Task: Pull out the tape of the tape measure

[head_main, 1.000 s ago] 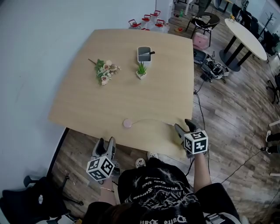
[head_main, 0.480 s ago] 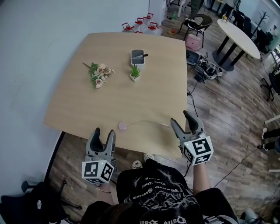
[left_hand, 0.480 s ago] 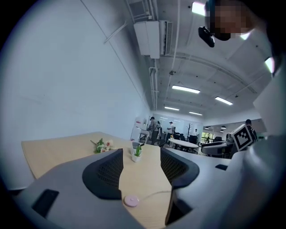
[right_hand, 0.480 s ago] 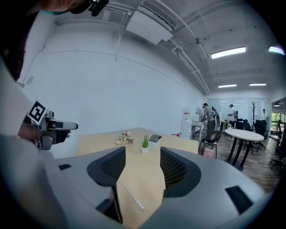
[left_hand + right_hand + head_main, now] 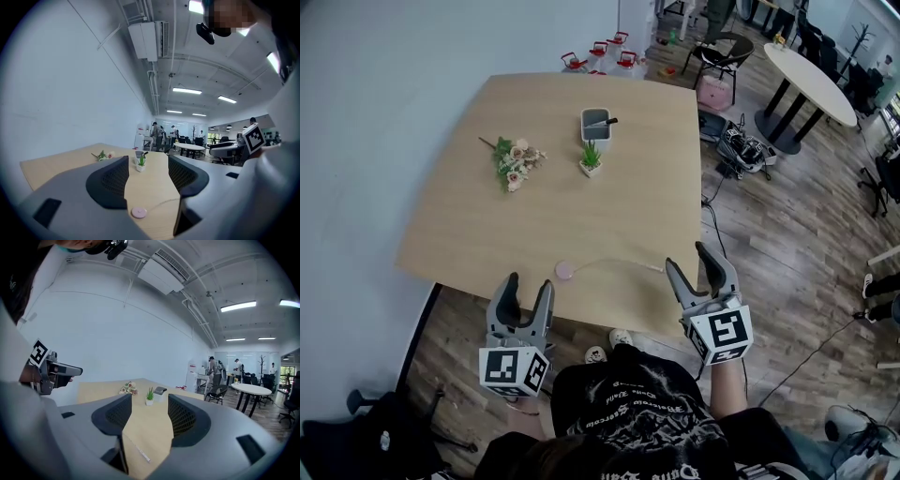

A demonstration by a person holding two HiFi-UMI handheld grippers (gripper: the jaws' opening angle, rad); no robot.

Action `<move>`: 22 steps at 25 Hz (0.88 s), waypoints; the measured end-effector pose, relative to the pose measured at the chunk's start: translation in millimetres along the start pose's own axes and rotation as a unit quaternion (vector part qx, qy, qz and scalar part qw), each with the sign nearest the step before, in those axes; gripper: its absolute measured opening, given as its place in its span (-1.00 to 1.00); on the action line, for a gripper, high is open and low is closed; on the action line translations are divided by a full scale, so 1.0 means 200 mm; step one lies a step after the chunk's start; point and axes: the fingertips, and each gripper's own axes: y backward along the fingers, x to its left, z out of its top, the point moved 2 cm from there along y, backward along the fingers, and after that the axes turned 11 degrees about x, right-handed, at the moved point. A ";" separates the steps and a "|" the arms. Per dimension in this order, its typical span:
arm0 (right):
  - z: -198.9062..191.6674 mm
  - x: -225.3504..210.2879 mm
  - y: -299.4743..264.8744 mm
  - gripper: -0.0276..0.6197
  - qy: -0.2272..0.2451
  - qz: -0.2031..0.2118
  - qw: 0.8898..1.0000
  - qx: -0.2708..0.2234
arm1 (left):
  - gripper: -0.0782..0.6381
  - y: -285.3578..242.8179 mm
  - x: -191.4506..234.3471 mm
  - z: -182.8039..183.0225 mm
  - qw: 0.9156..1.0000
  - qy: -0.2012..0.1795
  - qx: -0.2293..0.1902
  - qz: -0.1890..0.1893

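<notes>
- Drawn back from the counter (image 5: 469,225) edge since a second ago: right gripper (image 5: 689,260), no longer over the tape's tip; left gripper (image 5: 528,286) raised a little.
- One tape measure (image 5: 566,271): pink round case lying flat near the counter's near edge, between the two grippers, touched by neither.
- Thin tape (image 5: 614,262) curving out to the right across the counter, tip just ahead of the right gripper; markings too fine to read.
- Left fingers (image 5: 110,183) spread wide, holding nothing; case small and well ahead in the gap between them.
- Right fingers (image 5: 112,416) likewise wide apart and empty, only the tape's tip on the counter showing between them.
- Farther back, well apart from the case: one flower bunch (image 5: 514,159), one small potted plant (image 5: 592,159), one grey box (image 5: 596,123) with a dark pen-like item across it.
- Beyond the far edge: several red items (image 5: 598,52), count unclear; round white table (image 5: 811,80); cables (image 5: 745,145) on the wood floor.
</notes>
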 end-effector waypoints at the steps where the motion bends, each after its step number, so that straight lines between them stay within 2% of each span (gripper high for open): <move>1: -0.01 -0.01 0.00 -0.12 -0.001 -0.003 1.000 0.000 | -0.06 0.01 0.01 0.01 1.000 0.005 -0.003 -0.001; 5: -0.03 -0.02 0.03 -0.18 -0.006 -0.013 1.000 -0.002 | -0.10 0.04 0.04 0.00 0.999 0.043 -0.019 -0.008; 8: -0.03 0.00 0.04 -0.44 -0.002 -0.010 1.000 -0.008 | -0.47 0.05 0.04 -0.02 0.999 0.037 -0.015 -0.013; 12: -0.02 0.09 0.06 -0.75 0.010 0.014 1.000 -0.026 | -0.73 0.06 0.03 -0.01 0.999 0.027 -0.018 -0.015; 15: -0.02 0.12 0.06 -0.86 0.011 0.022 0.999 -0.027 | -0.76 0.06 -0.01 -0.02 0.999 0.020 -0.017 -0.032; 18: -0.01 0.17 0.06 -0.87 0.042 0.030 0.998 -0.028 | -0.76 0.06 -0.04 -0.03 0.999 0.009 -0.009 -0.045; 22: -0.05 0.19 0.04 -0.88 0.041 0.025 0.999 -0.012 | -0.76 0.05 -0.06 -0.04 0.998 0.002 -0.001 -0.058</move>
